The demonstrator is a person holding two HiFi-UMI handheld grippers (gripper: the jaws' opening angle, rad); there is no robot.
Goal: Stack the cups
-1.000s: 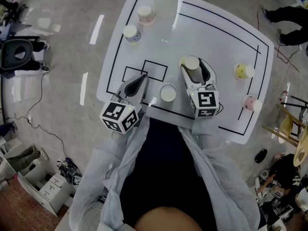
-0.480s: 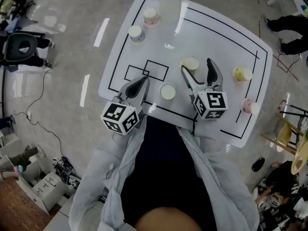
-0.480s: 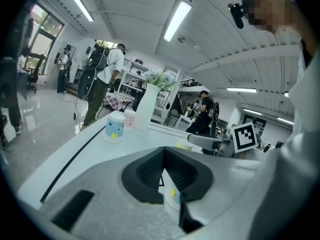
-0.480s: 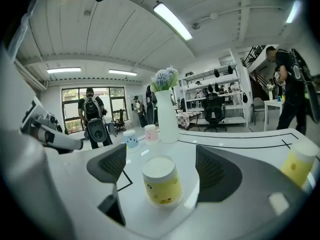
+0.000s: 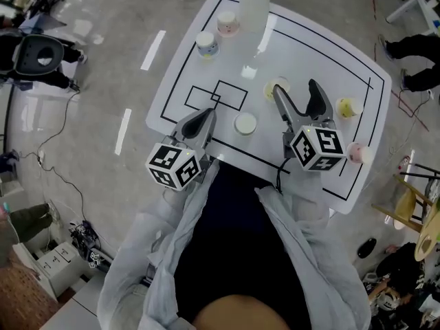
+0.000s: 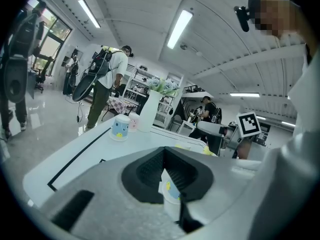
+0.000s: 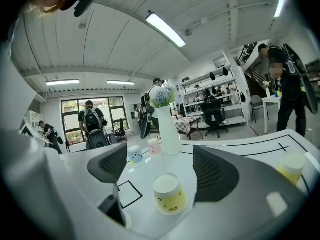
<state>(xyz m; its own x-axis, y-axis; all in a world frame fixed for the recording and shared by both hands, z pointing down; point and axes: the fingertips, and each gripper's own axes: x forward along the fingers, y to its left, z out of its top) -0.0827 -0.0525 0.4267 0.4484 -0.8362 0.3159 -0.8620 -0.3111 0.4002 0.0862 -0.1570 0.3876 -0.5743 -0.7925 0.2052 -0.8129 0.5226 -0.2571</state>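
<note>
An upside-down yellow-print cup stands on the white table. My right gripper hangs open above and just right of it, apart from it; its jaws have just been opening. A white cup sits near the front edge, and a sliver of it shows past my left gripper, which is shut and holds nothing. A blue cup and a pink cup stand at the far left. Another yellow cup and another pink one are at the right.
A tall white vase stands at the table's far edge beside the pink cup. Black rectangles are drawn on the table. People stand around the room, and a chair is on the floor to the left.
My right gripper has let go of the yellow-print cup, opened and risen clear of it. The left gripper has drifted slightly and stays shut.
</note>
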